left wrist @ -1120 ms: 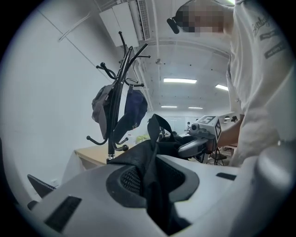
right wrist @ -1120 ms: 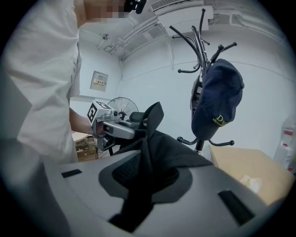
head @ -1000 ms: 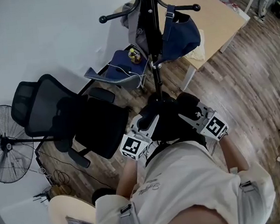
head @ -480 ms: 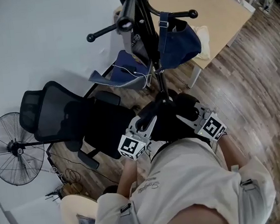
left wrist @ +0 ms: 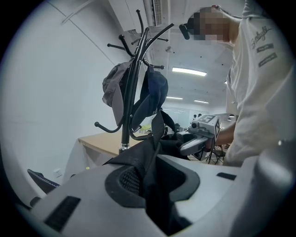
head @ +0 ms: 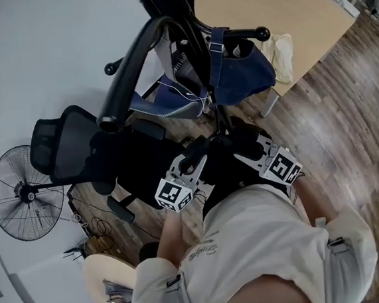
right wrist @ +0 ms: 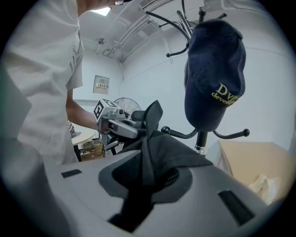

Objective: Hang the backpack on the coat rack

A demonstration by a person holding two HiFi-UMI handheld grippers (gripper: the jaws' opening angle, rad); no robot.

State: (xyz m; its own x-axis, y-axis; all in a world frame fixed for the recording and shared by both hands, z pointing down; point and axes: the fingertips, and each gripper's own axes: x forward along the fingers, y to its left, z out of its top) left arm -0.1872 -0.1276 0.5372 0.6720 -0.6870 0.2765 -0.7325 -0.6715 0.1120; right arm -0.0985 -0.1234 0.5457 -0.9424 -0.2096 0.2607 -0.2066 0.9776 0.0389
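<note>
Item count, area around the coat rack.
One coat rack [head: 197,47]; one black backpack [head: 226,170]; two grippers, namely left gripper [head: 196,155] and right gripper [head: 246,150]; two fabric pieces hung on the rack, being one navy item [head: 245,75] and one grey item [left wrist: 112,88]; one office chair [head: 75,142]; one pedestal fan [head: 23,193]; one wooden table [head: 262,0]; one person [head: 253,254].
</note>
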